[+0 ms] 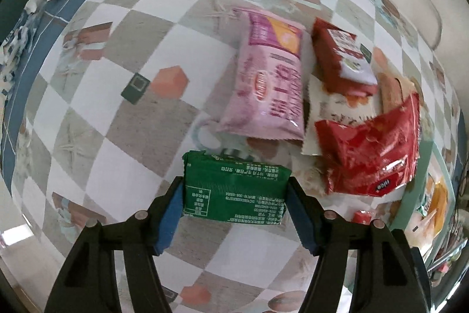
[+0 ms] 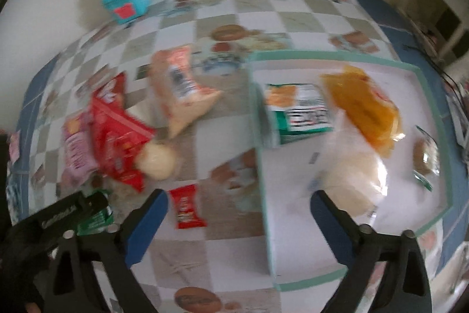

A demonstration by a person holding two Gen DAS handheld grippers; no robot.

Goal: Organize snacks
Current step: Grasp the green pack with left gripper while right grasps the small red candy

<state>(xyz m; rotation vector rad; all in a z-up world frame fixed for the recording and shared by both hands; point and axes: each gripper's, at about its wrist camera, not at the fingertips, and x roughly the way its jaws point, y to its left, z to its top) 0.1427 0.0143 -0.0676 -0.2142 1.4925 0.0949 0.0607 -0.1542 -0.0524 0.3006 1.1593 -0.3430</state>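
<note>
Several snacks are lying in the green-rimmed tray (image 2: pixel 433 96): an orange bag (image 2: pixel 363 107), a green-and-white packet (image 2: pixel 299 113) and a pale bag (image 2: pixel 351 181). The left gripper (image 1: pixel 236 190) is clamping a green packet (image 1: pixel 234 190) above the checkered tablecloth (image 1: pixel 117 137), near the pink bag (image 1: pixel 269 78). The right gripper (image 2: pixel 237 210) is hanging with fingers spread wide, gripping nothing, over the tray's edge.

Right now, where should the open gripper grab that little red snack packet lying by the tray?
Grip the small red packet across its two long side edges, near the middle, coming straight down from above. It lies flat on the tablecloth with bare cloth around it, just left of the tray, and looks narrow enough for the open right gripper.
</note>
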